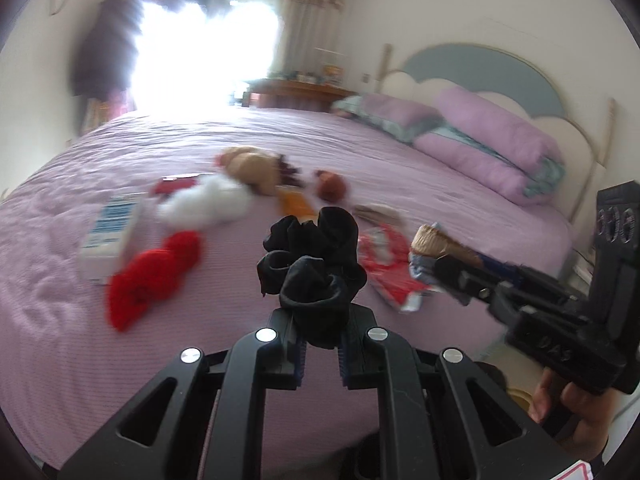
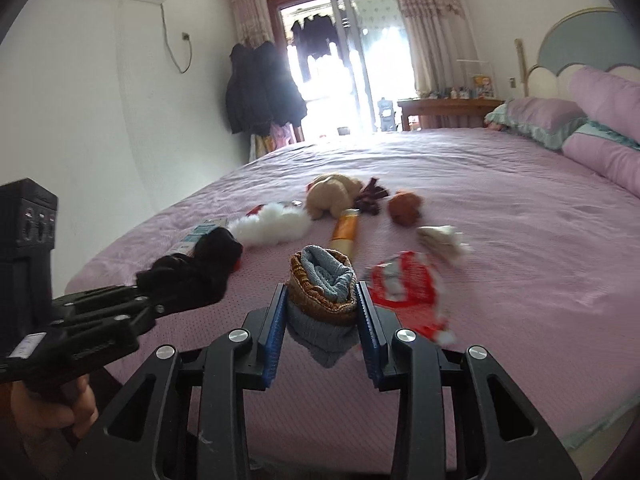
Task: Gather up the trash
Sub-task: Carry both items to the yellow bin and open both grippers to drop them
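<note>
My left gripper (image 1: 320, 320) is shut on a bundle of black socks (image 1: 316, 264) and holds it above the purple bed (image 1: 60, 320). In the right wrist view this gripper (image 2: 188, 284) comes in from the left with the black socks (image 2: 200, 264). My right gripper (image 2: 322, 296) is shut on a rolled brown and grey-blue sock (image 2: 324, 284), its blue pads pressing both sides. A red-and-white wrapper (image 2: 404, 284) lies just right of it, and crumpled paper (image 2: 440, 240) a little further back. An orange tube (image 2: 346, 228) lies behind the roll.
On the bed (image 2: 520, 240) lie a blue-and-white box (image 1: 108, 232), a red fluffy item (image 1: 156, 272), a white fluffy item (image 1: 208, 200), a beige plush toy (image 1: 252, 168) and a brown plush ball (image 1: 332, 186). Purple pillows (image 1: 492, 136) sit at the headboard. A hand (image 1: 576, 412) grips the right tool.
</note>
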Motion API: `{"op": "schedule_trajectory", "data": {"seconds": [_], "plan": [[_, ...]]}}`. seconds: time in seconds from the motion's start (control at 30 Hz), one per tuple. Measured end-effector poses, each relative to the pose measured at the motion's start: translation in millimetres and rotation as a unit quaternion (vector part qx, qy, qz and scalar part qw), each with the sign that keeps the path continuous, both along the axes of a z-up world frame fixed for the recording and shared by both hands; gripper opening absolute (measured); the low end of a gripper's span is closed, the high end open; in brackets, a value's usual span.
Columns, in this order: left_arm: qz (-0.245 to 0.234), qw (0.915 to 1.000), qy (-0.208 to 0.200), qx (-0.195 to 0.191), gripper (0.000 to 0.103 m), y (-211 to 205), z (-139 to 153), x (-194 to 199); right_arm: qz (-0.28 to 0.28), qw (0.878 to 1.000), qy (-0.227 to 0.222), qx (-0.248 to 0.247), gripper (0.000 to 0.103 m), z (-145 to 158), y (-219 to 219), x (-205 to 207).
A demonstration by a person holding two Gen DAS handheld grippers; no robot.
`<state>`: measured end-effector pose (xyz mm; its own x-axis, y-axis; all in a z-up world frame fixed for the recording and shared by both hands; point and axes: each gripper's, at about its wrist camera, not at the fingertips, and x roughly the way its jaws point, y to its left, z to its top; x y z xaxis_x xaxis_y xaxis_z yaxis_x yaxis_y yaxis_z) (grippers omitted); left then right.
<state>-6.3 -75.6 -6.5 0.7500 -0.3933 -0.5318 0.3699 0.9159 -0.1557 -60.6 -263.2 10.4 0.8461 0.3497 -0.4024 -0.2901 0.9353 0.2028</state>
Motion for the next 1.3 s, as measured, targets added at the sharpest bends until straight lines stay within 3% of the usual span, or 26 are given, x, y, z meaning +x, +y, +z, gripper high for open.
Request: {"op": "schedule_trajectory", "data": {"seconds": [0.23,0.43,0.53,0.67,0.77,0.8,0.83,0.87,0.9,1.03,1.13,1.3], "plan": [[-0.107,0.9941,0.017,0.007,0.013,-72.8,-7.8,-17.7,-0.104,0.994,0.014,0.001,0.034,-1.8,-81.3,-64.7],[-0.214,0.9757,0.039,0.027,0.013,-149.3,-25.1,-45.5,-0.229,0.97,0.076,0.013,0.034,-35.9,-156.2,-123.6],[-0.274,0.959,0.061,0.04,0.013,-188.7,-42.3,-64.8,-0.291,0.951,0.097,0.034,0.034,-50.4,-190.3,-153.6],[-0.352,0.9287,0.101,0.06,0.013,-241.9,-73.9,-91.6,-0.347,0.929,0.123,0.038,0.034,-64.8,-220.5,-187.0],[-0.404,0.9012,0.141,0.067,0.017,-276.6,-101.0,-108.2,-0.376,0.916,0.136,0.042,0.034,-72.8,-233.8,-203.3],[-0.421,0.8927,0.147,0.069,0.028,-284.7,-107.4,-113.5,-0.384,0.912,0.14,0.045,0.034,-75.4,-238.2,-208.3],[-0.434,0.8862,0.147,0.07,0.049,-291.0,-113.6,-118.7,-0.388,0.909,0.145,0.046,0.034,-78.4,-240.7,-211.9],[-0.446,0.881,0.14,0.073,0.062,-298.0,-120.3,-125.9,-0.393,0.906,0.149,0.046,0.034,-81.5,-243.4,-215.3],[-0.45,0.8801,0.13,0.078,0.081,-302.7,-123.5,-131.6,-0.397,0.903,0.156,0.048,0.034,-85.3,-245.8,-217.8],[-0.457,0.8779,0.101,0.102,0.09,-307.8,-129.7,-141.3,-0.394,0.898,0.189,0.05,0.034,-101.6,-251.3,-220.7],[-0.434,0.8907,0.099,0.094,0.093,-296.2,-124.8,-128.0,-0.384,0.897,0.213,0.045,0.035,-112.2,-249.6,-215.2],[-0.365,0.9237,0.093,0.069,0.097,-265.7,-103.3,-97.9,-0.362,0.897,0.251,0.031,0.042,-126.9,-238.8,-205.2]]}}
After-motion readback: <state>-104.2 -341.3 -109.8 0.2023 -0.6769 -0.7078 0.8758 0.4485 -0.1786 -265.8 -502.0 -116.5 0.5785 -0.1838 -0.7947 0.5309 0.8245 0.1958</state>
